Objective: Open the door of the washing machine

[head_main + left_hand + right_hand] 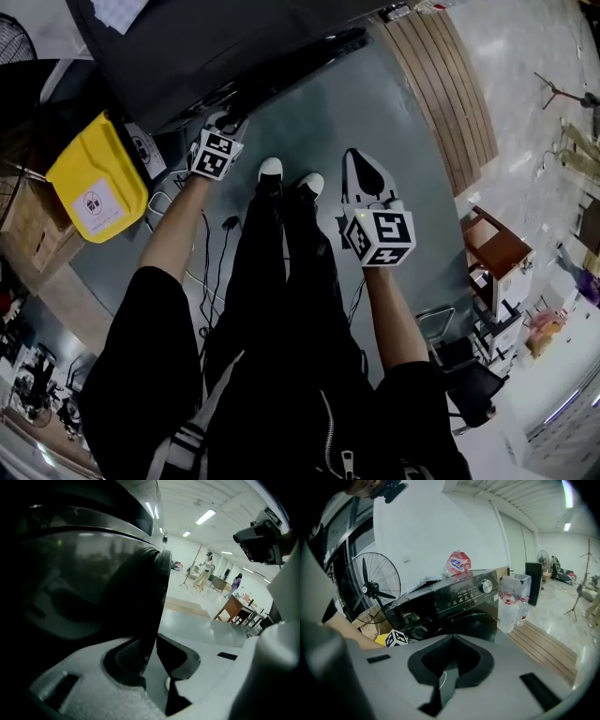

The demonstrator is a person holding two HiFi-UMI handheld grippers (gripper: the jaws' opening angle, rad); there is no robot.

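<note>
Washing machine (187, 47), black, stands at the far edge of a grey floor (384, 103), with a fan (370, 590) and a yellow bin (94, 183) to its left, the bin's inside hidden. The left gripper (228, 122) is clamped on the rim of the door (281, 70) at the machine's front, while the right gripper (361, 167) hangs apart over the floor, jaws together on nothing. A red-and-white bag (459, 563) lies on the machine's top, clear bottles (509, 611) stand just right of it, and wooden planks (450, 84) run beyond.
</note>
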